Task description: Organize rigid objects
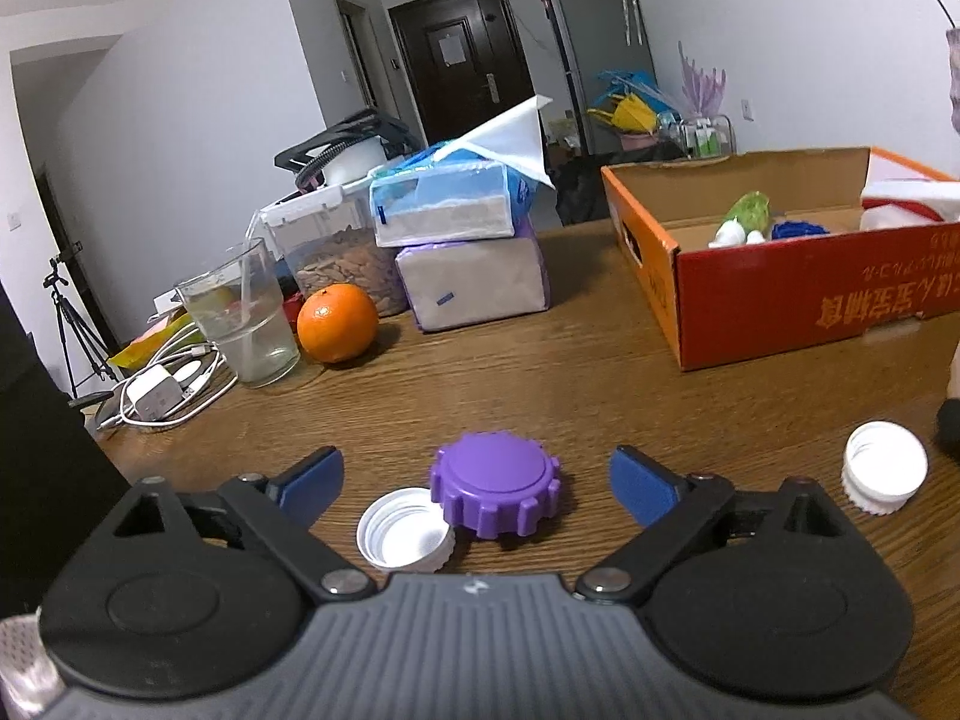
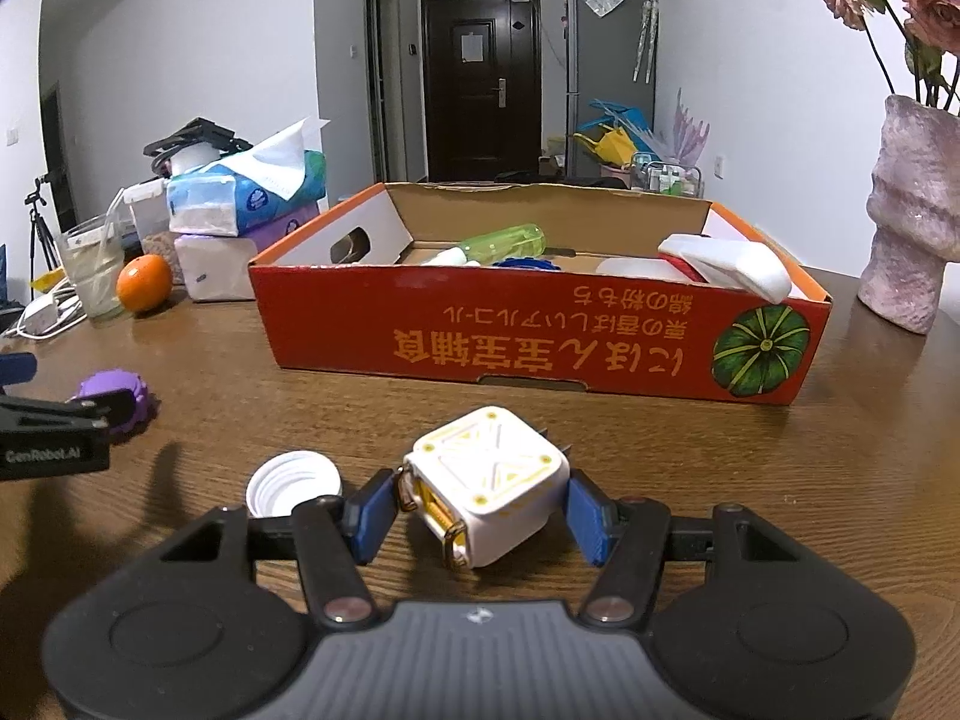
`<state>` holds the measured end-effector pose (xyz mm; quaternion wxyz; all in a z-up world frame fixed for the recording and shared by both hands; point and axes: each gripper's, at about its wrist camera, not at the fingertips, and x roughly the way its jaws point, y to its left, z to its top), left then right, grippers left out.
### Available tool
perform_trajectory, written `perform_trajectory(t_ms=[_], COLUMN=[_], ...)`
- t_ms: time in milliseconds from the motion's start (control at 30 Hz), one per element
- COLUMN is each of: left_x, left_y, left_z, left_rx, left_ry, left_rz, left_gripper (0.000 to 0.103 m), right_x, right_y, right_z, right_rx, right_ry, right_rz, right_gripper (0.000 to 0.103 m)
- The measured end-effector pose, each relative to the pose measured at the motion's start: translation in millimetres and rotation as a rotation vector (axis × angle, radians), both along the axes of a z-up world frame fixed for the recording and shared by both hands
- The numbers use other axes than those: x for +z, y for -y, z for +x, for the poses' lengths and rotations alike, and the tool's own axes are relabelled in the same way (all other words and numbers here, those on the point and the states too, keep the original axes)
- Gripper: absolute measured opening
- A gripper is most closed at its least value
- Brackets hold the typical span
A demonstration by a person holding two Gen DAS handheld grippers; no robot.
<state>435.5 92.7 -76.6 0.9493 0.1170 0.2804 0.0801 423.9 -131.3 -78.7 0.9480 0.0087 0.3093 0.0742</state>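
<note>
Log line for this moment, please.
left gripper: open around purple cap | right gripper: shut on white cube | orange box: partly filled

From your left wrist view, the near wall of the orange box (image 1: 804,294) hides most of what lies inside, so you see only the tops of a green bottle (image 1: 747,210) and a blue lid (image 1: 798,229), while the box's right end runs off the frame. A dark shape (image 1: 951,429) at the right edge is cut off and you cannot tell what it is. From your right wrist view, the left gripper (image 2: 36,420) enters from the left edge only in part and covers some of the purple cap (image 2: 111,393), and the white cap (image 2: 294,483) is partly hidden behind your right gripper's left finger.
</note>
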Motion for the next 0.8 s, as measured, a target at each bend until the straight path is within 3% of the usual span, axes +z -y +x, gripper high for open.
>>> perform_trajectory(t_ms=[133,233,467,567,733,800], left_x=[-3.2,-5.4,-4.2,-4.7,-5.6,-4.6], left_y=[-3.7,-5.5,-1.7,-1.6,-1.0,0.1], left_z=[6.2,9.4,5.2,6.1,6.1,4.2], left_rx=[-0.006,-0.023,-0.045,-0.051,-0.056,-0.057], left_ry=[-0.018,-0.033,-0.015,-0.023,-0.026,-0.012], left_rz=[0.007,0.001,0.016,0.016,0.018,0.024], left_gripper=[0.075,0.053,0.040,0.023,0.028,0.061], right_x=[-0.2,-0.8,-1.5,-1.7,-1.6,-1.6], right_y=[0.6,0.0,0.0,0.0,0.1,0.1], right_z=[0.5,0.5,-0.3,-0.5,-1.0,-0.9], right_rx=[-0.002,-0.002,-0.003,-0.003,-0.002,-0.002], right_ry=[-0.001,-0.001,-0.001,0.000,-0.001,-0.001], right_rz=[0.000,-0.003,-0.002,-0.002,-0.002,-0.001], right_gripper=[0.059,0.059,0.059,0.059,0.059,0.059])
